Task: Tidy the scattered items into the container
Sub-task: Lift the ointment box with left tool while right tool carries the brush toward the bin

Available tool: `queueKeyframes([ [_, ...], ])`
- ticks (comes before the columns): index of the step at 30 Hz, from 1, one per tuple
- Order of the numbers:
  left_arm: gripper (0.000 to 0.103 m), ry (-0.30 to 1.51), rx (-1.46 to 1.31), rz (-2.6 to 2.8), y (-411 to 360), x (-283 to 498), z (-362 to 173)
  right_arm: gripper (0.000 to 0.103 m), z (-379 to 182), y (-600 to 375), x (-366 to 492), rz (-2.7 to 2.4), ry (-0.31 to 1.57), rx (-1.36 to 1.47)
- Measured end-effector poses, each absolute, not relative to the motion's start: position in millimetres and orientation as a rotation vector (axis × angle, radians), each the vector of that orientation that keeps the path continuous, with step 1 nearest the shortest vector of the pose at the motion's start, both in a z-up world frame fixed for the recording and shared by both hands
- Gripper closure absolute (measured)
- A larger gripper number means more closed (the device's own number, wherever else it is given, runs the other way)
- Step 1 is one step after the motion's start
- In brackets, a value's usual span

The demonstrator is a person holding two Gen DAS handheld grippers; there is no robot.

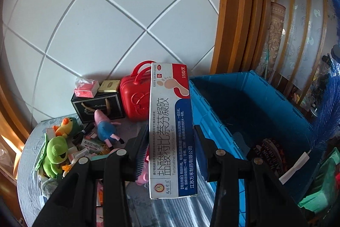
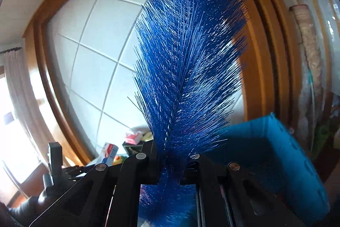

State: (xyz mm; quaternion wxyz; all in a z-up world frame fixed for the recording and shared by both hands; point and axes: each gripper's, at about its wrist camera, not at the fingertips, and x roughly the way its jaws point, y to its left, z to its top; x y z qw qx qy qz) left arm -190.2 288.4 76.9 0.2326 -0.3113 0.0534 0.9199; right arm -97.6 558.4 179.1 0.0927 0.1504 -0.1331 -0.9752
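My left gripper (image 1: 171,137) is shut on a long white, red and blue medicine box (image 1: 171,120) with a footprint picture, held upright above the table beside the blue crate (image 1: 255,103). My right gripper (image 2: 174,157) is shut on a blue bristle brush (image 2: 187,52) that stands upright and fills the view; its bristles also show at the right of the left wrist view (image 1: 327,107). The blue crate (image 2: 276,154) lies just beyond the right gripper. The crate holds a dark printed item (image 1: 269,154).
On the grey table (image 1: 27,163) lie a green frog plush (image 1: 54,154), a duck plush (image 1: 65,126), a pink and blue pig plush (image 1: 106,129), a red case (image 1: 136,95), a black box (image 1: 99,106) and several small packets. A tiled wall and wooden frame stand behind.
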Motion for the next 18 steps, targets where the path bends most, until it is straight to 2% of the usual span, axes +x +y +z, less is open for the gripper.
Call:
queueKeyframes([
  [8, 0.063, 0.194, -0.813, 2.446, 346.1, -189.1, 82.0, 0.094, 192.1, 601.0, -77.6, -2.992, -0.371, 0.439],
  [18, 0.063, 0.258, -0.812, 2.330, 408.1, -190.3, 78.2, 0.094, 162.4, 623.9, -78.7, -3.025, -0.366, 0.652],
])
